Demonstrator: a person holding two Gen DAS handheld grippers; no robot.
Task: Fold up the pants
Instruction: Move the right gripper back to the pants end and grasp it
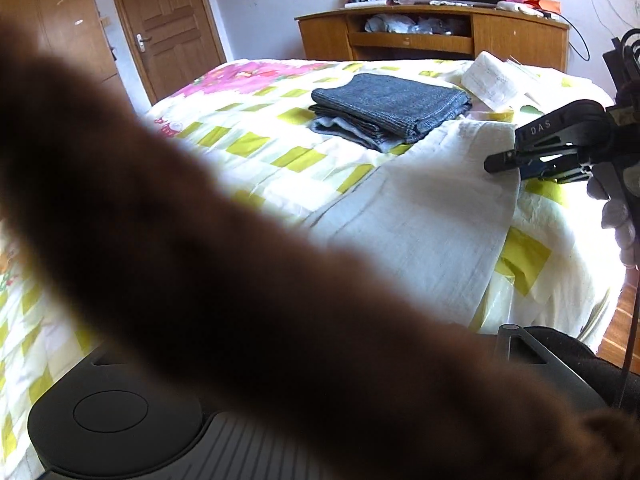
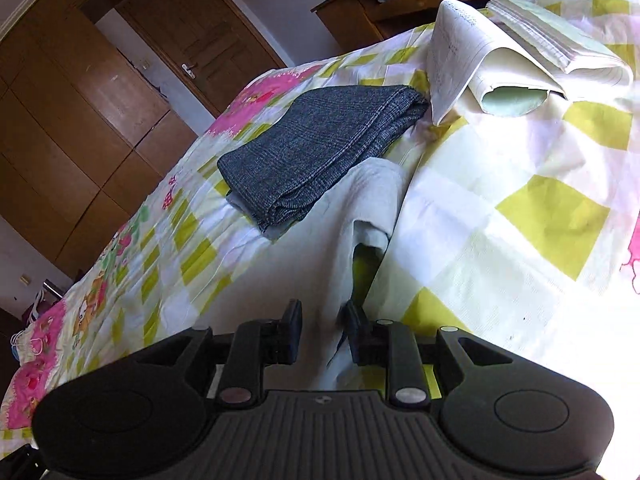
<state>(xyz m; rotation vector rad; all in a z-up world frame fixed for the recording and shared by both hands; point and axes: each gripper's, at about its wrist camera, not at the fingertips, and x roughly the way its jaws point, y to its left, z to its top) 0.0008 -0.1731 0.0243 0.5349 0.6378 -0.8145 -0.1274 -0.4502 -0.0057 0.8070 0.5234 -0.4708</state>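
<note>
Pale off-white pants (image 1: 420, 208) lie flat on the patchwork bed cover (image 1: 256, 140), one end reaching toward a folded dark grey pair (image 1: 388, 108). My right gripper (image 1: 500, 162) is at the pale pants' right edge. In the right wrist view, my right gripper (image 2: 324, 332) is shut on a lifted fold of the pale pants (image 2: 344, 208), with the grey stack (image 2: 320, 148) just beyond. A blurred brown fuzzy shape (image 1: 200, 240), possibly a sleeve, crosses the left wrist view and hides the left fingers; only the left gripper's body (image 1: 116, 432) shows.
An open notebook and loose papers (image 2: 520, 40) lie on the bed behind the grey stack. A wooden desk (image 1: 432, 36) stands past the bed's far end, and a door (image 1: 168, 20) is at the back left. A white-gloved hand (image 1: 616, 216) holds the right gripper near the bed's edge.
</note>
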